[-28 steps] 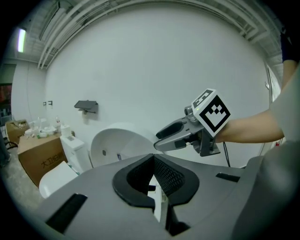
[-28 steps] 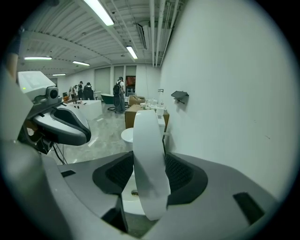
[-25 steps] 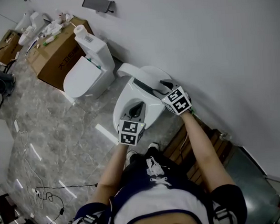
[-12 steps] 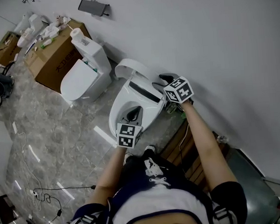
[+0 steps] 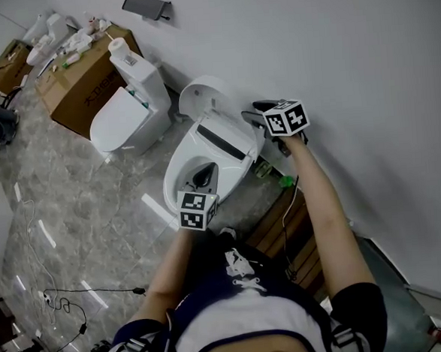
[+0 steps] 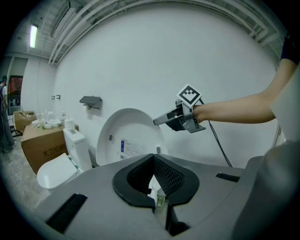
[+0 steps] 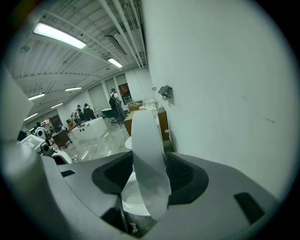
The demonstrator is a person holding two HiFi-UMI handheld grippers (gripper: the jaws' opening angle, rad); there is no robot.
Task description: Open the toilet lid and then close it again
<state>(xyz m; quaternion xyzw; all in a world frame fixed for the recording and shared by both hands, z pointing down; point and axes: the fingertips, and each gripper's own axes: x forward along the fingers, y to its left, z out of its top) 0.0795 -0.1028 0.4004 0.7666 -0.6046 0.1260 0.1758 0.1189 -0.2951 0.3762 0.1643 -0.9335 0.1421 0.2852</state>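
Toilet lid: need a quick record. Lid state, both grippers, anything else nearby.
lid: raised, near upright, close to the wall
right gripper: jaws closed on the lid's edge
left gripper: jaws shut, nothing held, low in front of the bowl
second toilet: at left, its lid down

A second toilet (image 5: 119,122) stands beside a cardboard box (image 5: 75,87) against the white wall (image 5: 363,64).

The white toilet lid (image 5: 204,99) stands almost upright, a label on its inner face. Its top edge is clasped between the right gripper's (image 5: 255,110) jaws, and its toilet (image 5: 183,157) lies open just ahead of the left gripper (image 5: 205,186).
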